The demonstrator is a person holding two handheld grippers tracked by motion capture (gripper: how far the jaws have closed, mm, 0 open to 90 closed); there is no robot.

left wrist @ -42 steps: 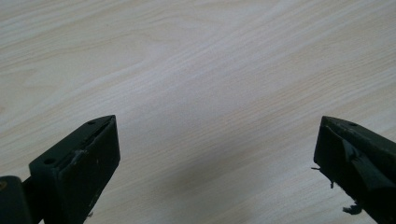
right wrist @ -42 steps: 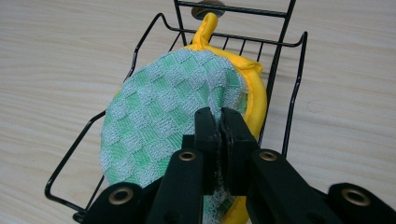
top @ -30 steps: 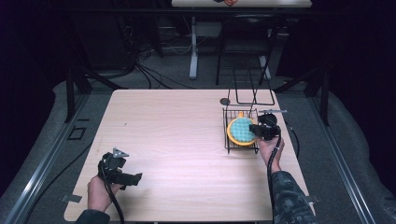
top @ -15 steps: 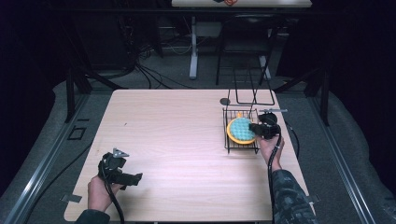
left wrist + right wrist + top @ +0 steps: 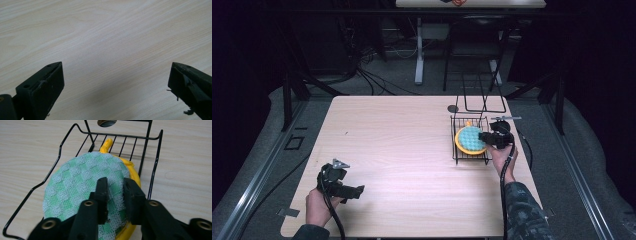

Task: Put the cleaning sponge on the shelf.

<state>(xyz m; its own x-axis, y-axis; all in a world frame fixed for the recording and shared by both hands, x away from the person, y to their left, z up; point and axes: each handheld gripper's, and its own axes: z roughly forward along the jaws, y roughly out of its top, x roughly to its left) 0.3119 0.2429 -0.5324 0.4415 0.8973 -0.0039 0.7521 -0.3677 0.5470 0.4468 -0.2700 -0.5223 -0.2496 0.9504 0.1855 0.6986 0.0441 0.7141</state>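
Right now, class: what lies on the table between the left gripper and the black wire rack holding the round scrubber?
Nothing: in the high view, only bare table stretches from the left gripper to the wire rack with the scrubber.

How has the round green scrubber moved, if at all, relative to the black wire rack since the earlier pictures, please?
No. The green scrubber lies in the same spot inside the wire rack, with the right gripper at its edge, jaws just opening.
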